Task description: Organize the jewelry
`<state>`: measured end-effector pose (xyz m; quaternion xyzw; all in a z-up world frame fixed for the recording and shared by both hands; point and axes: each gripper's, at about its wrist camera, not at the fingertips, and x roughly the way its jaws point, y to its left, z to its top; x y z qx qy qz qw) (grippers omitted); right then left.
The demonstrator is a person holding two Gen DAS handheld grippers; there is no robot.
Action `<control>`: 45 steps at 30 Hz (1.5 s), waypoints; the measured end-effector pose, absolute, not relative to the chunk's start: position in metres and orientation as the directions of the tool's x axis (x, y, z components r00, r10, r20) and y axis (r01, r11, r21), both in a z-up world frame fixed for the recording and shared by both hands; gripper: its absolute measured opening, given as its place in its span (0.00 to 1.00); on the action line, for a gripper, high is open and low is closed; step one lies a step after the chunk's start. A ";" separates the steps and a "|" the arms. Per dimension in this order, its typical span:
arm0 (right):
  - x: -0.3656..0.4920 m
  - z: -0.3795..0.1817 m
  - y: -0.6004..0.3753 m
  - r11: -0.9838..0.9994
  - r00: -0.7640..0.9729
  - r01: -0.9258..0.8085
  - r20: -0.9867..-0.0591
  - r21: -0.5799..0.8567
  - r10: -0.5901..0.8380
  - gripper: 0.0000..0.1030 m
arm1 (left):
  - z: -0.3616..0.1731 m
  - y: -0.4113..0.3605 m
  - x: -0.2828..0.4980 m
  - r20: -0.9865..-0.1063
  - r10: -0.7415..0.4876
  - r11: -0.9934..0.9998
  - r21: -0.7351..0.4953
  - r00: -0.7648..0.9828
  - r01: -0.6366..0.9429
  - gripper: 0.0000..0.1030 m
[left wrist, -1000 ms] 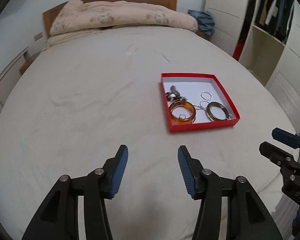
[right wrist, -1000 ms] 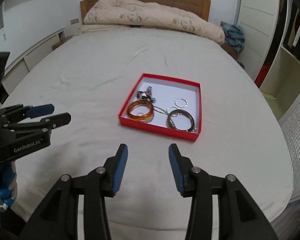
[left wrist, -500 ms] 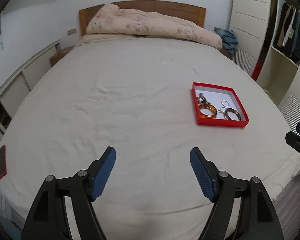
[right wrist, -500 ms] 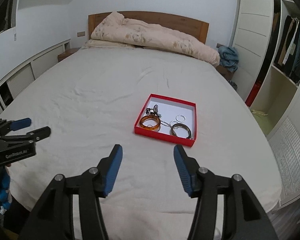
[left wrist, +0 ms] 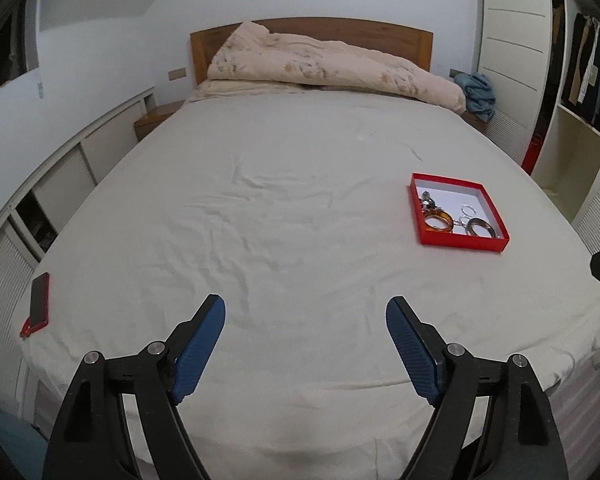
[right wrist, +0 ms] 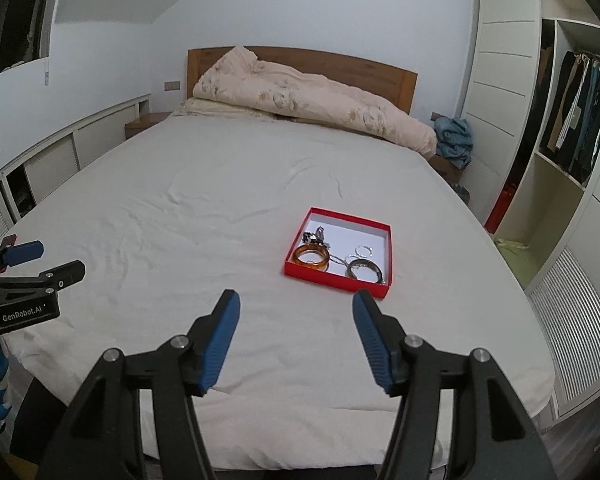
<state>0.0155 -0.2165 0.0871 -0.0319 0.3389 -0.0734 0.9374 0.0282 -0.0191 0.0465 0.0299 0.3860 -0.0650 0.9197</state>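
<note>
A shallow red box [left wrist: 464,242] [right wrist: 332,280] with a white floor lies on the white bed sheet. Inside it are an amber bangle [left wrist: 438,223] [right wrist: 311,257], a dark metal bangle [left wrist: 480,227] [right wrist: 365,269], thin silver rings [left wrist: 469,210] [right wrist: 363,249] and a dark clump of small pieces [left wrist: 427,200] [right wrist: 315,236]. My left gripper [left wrist: 305,312] hangs over the bed's near edge, far left of the box, its jaws opening with nothing between them. My right gripper [right wrist: 296,304] is also opening and empty, just short of the box. The left gripper [right wrist: 40,258] shows at the left of the right wrist view.
A red phone [left wrist: 39,300] lies at the bed's left edge. A rolled floral duvet [left wrist: 332,68] [right wrist: 308,100] lies against the wooden headboard. Low white cabinets run along the left wall. A wardrobe with hanging clothes [right wrist: 572,116] and shelves stands right of the bed.
Both grippers have pulled back and up from the bed, so the red box looks smaller and farther. Both pairs of jaws have spread wider. The jewelry has not moved.
</note>
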 end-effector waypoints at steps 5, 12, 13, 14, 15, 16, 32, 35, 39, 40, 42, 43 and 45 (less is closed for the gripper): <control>0.007 0.091 -0.214 0.988 0.772 0.110 -0.617 -0.108 -0.154 0.56 | 0.048 -0.010 0.015 -0.703 -0.088 0.993 -0.004 0.706 0.120 0.80; -0.005 0.097 -0.207 0.988 0.791 0.107 -0.594 -0.107 -0.150 0.56 | 0.053 0.001 0.000 -0.675 -0.068 0.996 -0.005 0.735 0.088 0.80; -0.006 0.098 -0.205 0.989 0.793 0.107 -0.591 -0.105 -0.148 0.56 | 0.054 0.002 -0.003 -0.672 -0.063 0.996 -0.002 0.738 0.084 0.80; -0.008 0.099 -0.204 0.989 0.795 0.105 -0.588 -0.103 -0.146 0.56 | 0.054 0.003 -0.004 -0.670 -0.060 0.997 0.000 0.740 0.081 0.80; -0.009 0.099 -0.203 0.989 0.798 0.102 -0.585 -0.105 -0.144 0.56 | 0.055 0.004 -0.006 -0.668 -0.058 0.997 0.001 0.742 0.079 0.81; -0.010 0.100 -0.202 0.989 0.799 0.100 -0.584 -0.106 -0.144 0.56 | 0.056 0.005 -0.008 -0.665 -0.056 0.997 0.002 0.745 0.077 0.81; -0.017 0.095 -0.200 0.992 0.803 0.070 -0.583 -0.109 -0.120 0.56 | 0.057 0.000 -0.018 -0.666 -0.043 0.997 0.016 0.745 0.072 0.81; -0.017 0.092 -0.203 0.992 0.799 0.075 -0.589 -0.104 -0.122 0.56 | 0.058 -0.003 -0.018 -0.669 -0.053 0.997 0.011 0.742 0.081 0.81; -0.015 0.088 -0.207 0.992 0.792 0.078 -0.598 -0.098 -0.122 0.57 | 0.058 -0.009 -0.017 -0.672 -0.067 0.995 0.006 0.737 0.096 0.81; -0.014 0.087 -0.208 0.992 0.791 0.079 -0.600 -0.097 -0.121 0.57 | 0.058 -0.011 -0.016 -0.674 -0.072 0.995 0.004 0.735 0.100 0.81; -0.013 0.085 -0.210 0.992 0.787 0.081 -0.605 -0.094 -0.121 0.57 | 0.057 -0.015 -0.015 -0.676 -0.076 0.994 0.003 0.733 0.106 0.81; -0.012 0.085 -0.211 0.992 0.785 0.082 -0.607 -0.093 -0.122 0.57 | 0.057 -0.016 -0.015 -0.678 -0.080 0.994 0.001 0.731 0.110 0.81; -0.011 0.082 -0.213 0.992 0.782 0.085 -0.611 -0.090 -0.122 0.57 | 0.056 -0.019 -0.014 -0.680 -0.086 0.993 -0.002 0.728 0.116 0.81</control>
